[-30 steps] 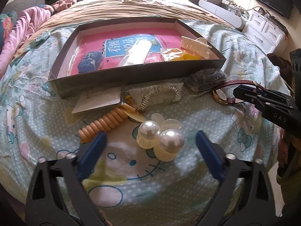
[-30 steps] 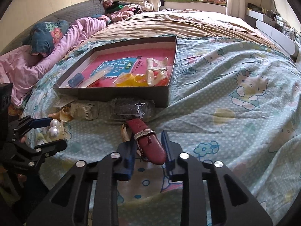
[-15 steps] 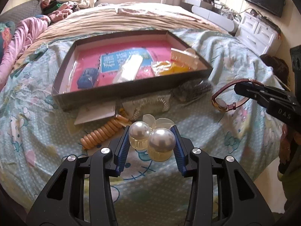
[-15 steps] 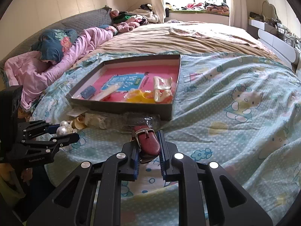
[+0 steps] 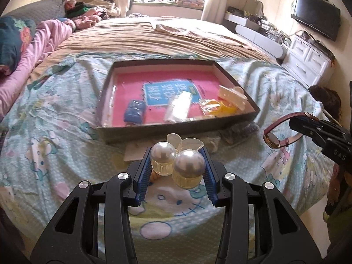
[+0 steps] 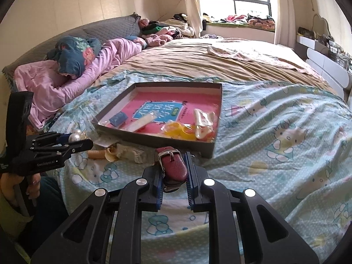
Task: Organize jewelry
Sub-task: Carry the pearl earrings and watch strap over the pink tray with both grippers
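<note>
A dark shallow box [image 5: 250,101] [image 6: 169,141] with a pink bottom lies on the bed. It holds a blue pouch [image 5: 134,111], a clear packet, a yellow item and a cream hair claw [image 5: 231,95]. My left gripper [image 5: 177,165] is shut on a two-pearl hair ornament [image 5: 188,162], lifted above the sheet. Over on the right, my right gripper [image 6: 175,172] is shut on a maroon watch strap [image 6: 175,167]. The watch [image 5: 274,139] hangs from it in the left wrist view. From the right wrist view the left gripper [image 6: 72,142] shows at the left with the pearls.
An orange spiral hair tie [image 6: 96,153], a cream comb [image 6: 132,153] and a paper card [image 5: 134,151] lie on the Hello Kitty sheet [image 6: 275,136] before the box. Pink bedding [image 6: 66,81] and pillows lie at the left. A white dresser [image 5: 308,61] stands at the right.
The left jaws closed on the pearl ornament and lifted it off the sheet. The right gripper tightened on the watch strap and raised the watch. Both views show the bed from higher up.
</note>
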`<action>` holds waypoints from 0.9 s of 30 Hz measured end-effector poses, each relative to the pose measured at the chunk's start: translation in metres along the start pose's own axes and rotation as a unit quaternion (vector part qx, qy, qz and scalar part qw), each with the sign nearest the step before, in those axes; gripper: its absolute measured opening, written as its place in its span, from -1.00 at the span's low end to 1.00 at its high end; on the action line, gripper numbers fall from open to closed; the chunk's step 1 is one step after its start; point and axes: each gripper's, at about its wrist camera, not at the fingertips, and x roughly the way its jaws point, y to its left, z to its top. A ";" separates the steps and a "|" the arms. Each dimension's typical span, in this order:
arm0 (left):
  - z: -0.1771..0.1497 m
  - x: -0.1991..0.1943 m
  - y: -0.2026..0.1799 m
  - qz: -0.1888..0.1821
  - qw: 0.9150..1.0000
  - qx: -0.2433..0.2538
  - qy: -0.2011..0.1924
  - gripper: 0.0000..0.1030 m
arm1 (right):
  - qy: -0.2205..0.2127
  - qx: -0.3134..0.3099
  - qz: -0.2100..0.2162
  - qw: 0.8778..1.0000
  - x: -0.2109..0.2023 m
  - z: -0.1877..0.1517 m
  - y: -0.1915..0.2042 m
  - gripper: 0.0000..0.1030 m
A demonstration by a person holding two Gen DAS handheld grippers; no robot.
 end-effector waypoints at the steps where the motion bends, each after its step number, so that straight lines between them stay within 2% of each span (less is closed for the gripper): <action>1: 0.001 -0.002 0.002 0.003 1.000 -0.002 -0.003 -0.33 | -0.001 -0.002 0.001 1.000 0.000 0.002 0.003 -0.69; 14: 0.009 -0.014 0.025 0.010 0.999 -0.028 -0.018 -0.33 | -0.012 -0.030 0.026 0.999 0.006 0.022 0.034 -0.69; 27: 0.014 -0.013 0.049 0.020 0.998 -0.052 -0.018 -0.33 | -0.020 -0.036 0.045 0.998 0.021 0.036 0.046 -0.69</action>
